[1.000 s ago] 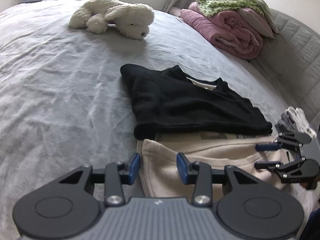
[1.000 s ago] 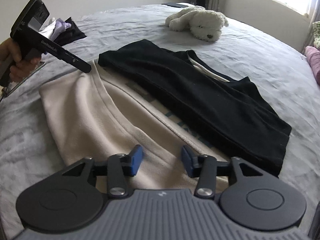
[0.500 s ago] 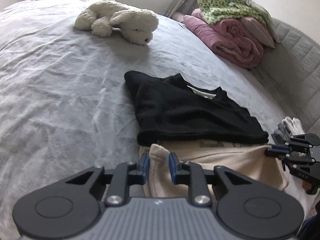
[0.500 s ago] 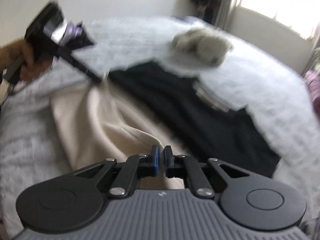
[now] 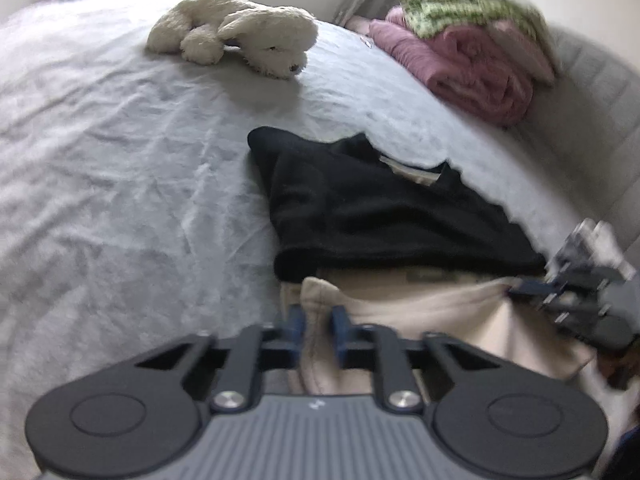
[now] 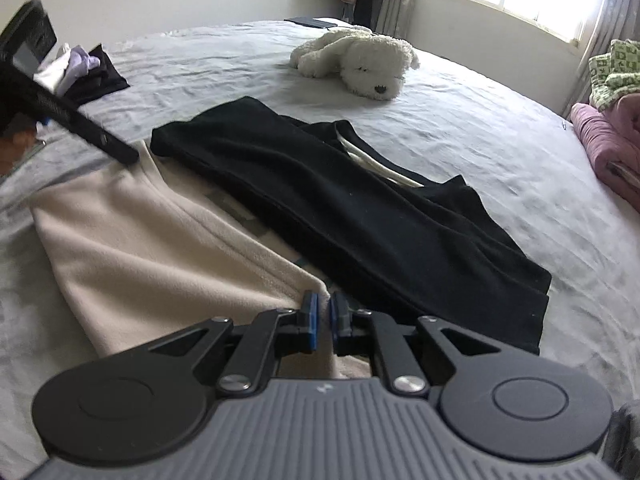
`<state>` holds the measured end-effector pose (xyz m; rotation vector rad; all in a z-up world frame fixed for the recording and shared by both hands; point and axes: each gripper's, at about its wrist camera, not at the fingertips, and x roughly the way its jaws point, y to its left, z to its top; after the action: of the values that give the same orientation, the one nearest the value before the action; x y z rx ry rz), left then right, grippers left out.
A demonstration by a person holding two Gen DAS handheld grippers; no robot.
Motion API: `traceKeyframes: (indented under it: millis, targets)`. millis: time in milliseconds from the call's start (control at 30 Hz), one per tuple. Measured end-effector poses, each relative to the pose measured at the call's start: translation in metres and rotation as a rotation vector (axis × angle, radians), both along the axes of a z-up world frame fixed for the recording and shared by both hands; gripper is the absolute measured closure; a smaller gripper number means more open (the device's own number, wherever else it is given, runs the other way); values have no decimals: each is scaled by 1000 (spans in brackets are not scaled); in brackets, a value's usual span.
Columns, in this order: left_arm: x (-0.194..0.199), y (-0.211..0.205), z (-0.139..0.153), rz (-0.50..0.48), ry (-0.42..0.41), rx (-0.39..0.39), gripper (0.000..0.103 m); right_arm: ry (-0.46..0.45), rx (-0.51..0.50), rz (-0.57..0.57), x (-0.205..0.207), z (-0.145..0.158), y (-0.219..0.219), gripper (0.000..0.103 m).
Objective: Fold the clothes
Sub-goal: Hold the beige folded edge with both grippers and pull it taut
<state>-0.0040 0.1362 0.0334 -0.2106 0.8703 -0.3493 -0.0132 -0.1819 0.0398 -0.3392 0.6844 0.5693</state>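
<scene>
A cream fleece garment (image 6: 132, 236) lies on the grey bed, partly under a folded black top (image 6: 360, 208). My left gripper (image 5: 318, 330) is shut on one corner of the cream garment (image 5: 420, 312). My right gripper (image 6: 323, 312) is shut on the other near corner, and the hem is stretched between them. The black top (image 5: 380, 216) lies just beyond the cream hem in the left wrist view. The right gripper (image 5: 532, 290) shows at the right of the left wrist view, the left gripper (image 6: 124, 156) at the upper left of the right wrist view.
A white plush dog (image 6: 360, 60) lies farther up the bed (image 5: 120, 160). A pile of pink and green bedding (image 5: 472, 56) sits by the headboard. A small heap of dark and lilac clothes (image 6: 84, 72) lies at the far left.
Both grippers went from open to shut on the cream garment's near corners. The corners are now lifted slightly and the hem pulled taut.
</scene>
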Motion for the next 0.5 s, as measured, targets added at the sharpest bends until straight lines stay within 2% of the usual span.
traceKeyframes:
  millis: [33, 100, 167, 233, 400, 500]
  targets:
    - [-1, 0, 2, 1, -9, 15, 93, 0, 6, -2, -1, 0, -2, 94]
    - [-3, 7, 7, 14, -17, -20, 95, -7, 17, -7, 0, 1, -1, 94]
    - [-8, 18, 14, 29, -30, -105, 96, -18, 32, -15, 0, 3, -2, 94]
    - [-8, 26, 13, 46, -14, -149, 96, -21, 47, -24, 1, 5, -3, 94]
    - [7, 18, -8, 80, 38, -111, 95, -7, 9, -58, 4, -2, -1, 92]
    - [8, 13, -7, 95, 34, -99, 91, -5, 68, -81, 0, 9, -11, 81]
